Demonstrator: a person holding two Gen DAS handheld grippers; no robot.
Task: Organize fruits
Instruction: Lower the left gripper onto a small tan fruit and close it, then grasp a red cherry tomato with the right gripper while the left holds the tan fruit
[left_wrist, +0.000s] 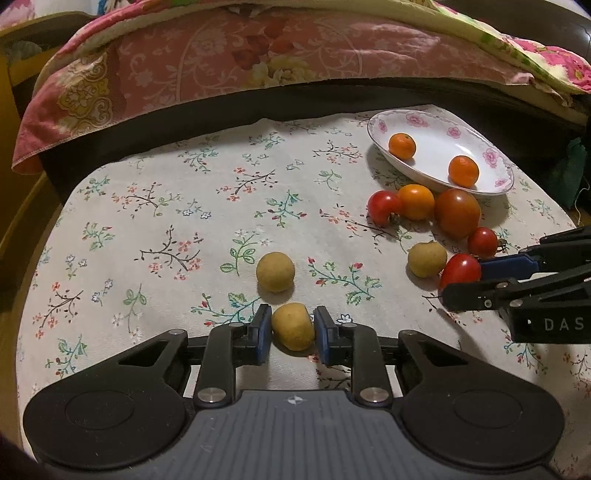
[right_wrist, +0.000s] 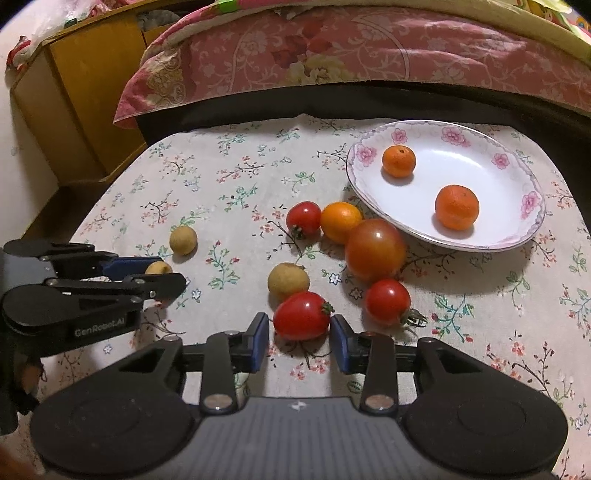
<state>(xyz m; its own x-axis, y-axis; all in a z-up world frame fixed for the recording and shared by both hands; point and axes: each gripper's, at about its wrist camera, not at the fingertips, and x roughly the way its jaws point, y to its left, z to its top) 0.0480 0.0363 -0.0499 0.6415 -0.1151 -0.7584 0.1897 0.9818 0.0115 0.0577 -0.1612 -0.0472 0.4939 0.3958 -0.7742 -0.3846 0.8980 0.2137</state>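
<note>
Two oranges (right_wrist: 399, 161) are sitting in the flowered plate (right_wrist: 517, 236); four red tomatoes (right_wrist: 375, 249) and a third orange (right_wrist: 340, 221) are clustering just beside its rim. Three tan round fruits (left_wrist: 276, 271) are lying farther from the plate.

The right claw (left_wrist: 461, 280) body, seen from the left wrist view, bears white letters "DAS", cut off at the frame edge; the left claw (right_wrist: 166, 277) body, seen from the right wrist view, reads "GenRobot.AI".

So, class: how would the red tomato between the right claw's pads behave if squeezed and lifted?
The red tomato looks glossy and smooth, so it may slip between the right claw pads. Its rounded shape would likely let it roll on the flat cloth if nudged. It is probably soft-skinned, so a hard squeeze could bruise it.
</note>
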